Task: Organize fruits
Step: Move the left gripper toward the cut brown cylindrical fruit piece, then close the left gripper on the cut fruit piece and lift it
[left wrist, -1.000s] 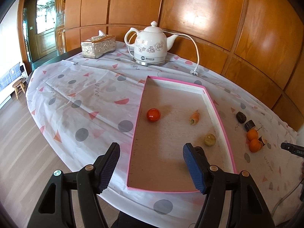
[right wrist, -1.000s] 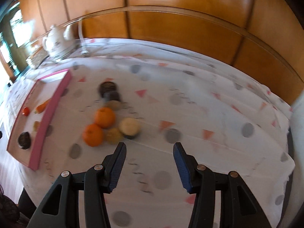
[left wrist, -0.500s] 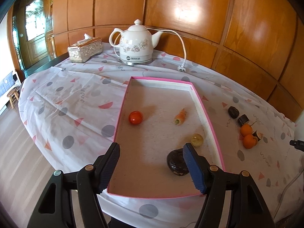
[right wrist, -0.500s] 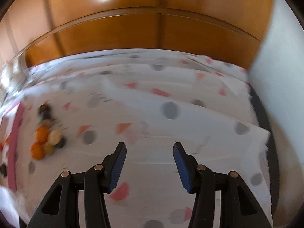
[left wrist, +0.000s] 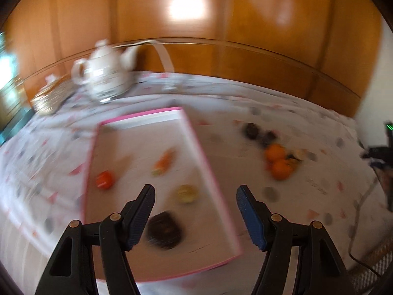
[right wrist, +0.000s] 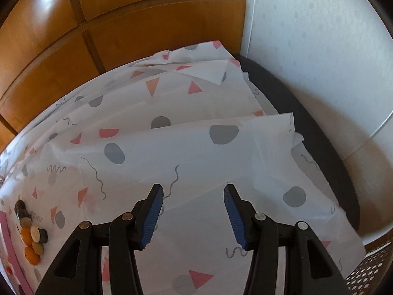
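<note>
In the blurred left wrist view a pink-rimmed tray (left wrist: 196,142) holds a red tomato (left wrist: 104,179), a small carrot (left wrist: 164,161), a yellowish round fruit (left wrist: 186,193) and a dark round fruit (left wrist: 164,231). My left gripper (left wrist: 195,211) hangs open above the tray's near right part, nothing between its fingers. Right of the tray lie two oranges (left wrist: 277,159) and dark pieces (left wrist: 260,132). My right gripper (right wrist: 192,211) stands open over bare patterned cloth (right wrist: 196,147); the oranges (right wrist: 30,245) and tray rim (right wrist: 7,241) sit at the far left edge of its view.
A white teapot (left wrist: 105,73) with its cord and a tissue box (left wrist: 49,95) stand at the back left. Wood panelling runs behind the table. In the right wrist view the table's dark edge (right wrist: 319,132) and a white wall (right wrist: 319,49) lie close on the right.
The left gripper swung right, so the tray slid left and the loose oranges came nearer the centre. The right gripper swung right away from the fruit, toward the table's end and the wall.
</note>
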### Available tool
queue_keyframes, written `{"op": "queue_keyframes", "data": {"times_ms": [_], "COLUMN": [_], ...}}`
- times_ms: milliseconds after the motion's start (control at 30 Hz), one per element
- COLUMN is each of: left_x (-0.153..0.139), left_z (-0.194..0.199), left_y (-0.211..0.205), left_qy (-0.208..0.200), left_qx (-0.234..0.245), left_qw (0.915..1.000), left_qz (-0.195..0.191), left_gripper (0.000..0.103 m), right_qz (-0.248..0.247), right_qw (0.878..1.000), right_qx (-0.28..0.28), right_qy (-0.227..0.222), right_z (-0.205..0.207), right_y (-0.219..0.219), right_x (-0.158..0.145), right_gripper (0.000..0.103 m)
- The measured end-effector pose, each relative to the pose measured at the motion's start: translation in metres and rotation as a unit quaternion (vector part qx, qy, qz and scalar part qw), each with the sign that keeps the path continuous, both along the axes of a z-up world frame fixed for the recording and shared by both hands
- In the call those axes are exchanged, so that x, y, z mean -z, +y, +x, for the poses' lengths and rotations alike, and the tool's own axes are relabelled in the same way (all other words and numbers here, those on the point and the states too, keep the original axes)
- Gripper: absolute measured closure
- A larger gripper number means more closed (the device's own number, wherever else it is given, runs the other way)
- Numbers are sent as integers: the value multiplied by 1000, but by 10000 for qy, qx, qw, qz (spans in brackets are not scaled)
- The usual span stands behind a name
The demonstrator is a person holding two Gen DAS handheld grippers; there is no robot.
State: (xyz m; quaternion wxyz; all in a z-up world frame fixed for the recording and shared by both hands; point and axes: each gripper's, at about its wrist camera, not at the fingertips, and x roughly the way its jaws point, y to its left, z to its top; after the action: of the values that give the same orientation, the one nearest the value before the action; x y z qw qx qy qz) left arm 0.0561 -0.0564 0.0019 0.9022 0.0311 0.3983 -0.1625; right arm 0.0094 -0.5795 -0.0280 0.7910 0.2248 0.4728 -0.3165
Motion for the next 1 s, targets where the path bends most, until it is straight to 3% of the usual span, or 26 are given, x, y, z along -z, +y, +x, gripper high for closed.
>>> {"op": "queue_keyframes", "data": {"times_ms": [300, 567, 733, 1000], "left_x": [1, 16, 28, 59], "left_z": [20, 26, 41, 80], "left_y": [-89, -164, -198, -241], "left_qy": [153, 167, 291, 661], "left_qx": [1414, 2507, 2818, 2895], "left_qw": [9898, 9671, 9571, 9497], "left_qz": [21, 387, 607, 998], "left_gripper": [34, 49, 51, 51], "right_qz": [123, 338, 456, 558], "right_qw": [9989, 9936, 9925, 9920], "right_qx": [442, 1048, 1075, 1025], "right_qy": [-9, -253, -360, -481], "right_z": [-13, -36, -37, -36], "right_y": [-13, -33, -36, -37], "right_x": [3, 0, 1, 1], "right_gripper": [51, 51, 51, 51]}}
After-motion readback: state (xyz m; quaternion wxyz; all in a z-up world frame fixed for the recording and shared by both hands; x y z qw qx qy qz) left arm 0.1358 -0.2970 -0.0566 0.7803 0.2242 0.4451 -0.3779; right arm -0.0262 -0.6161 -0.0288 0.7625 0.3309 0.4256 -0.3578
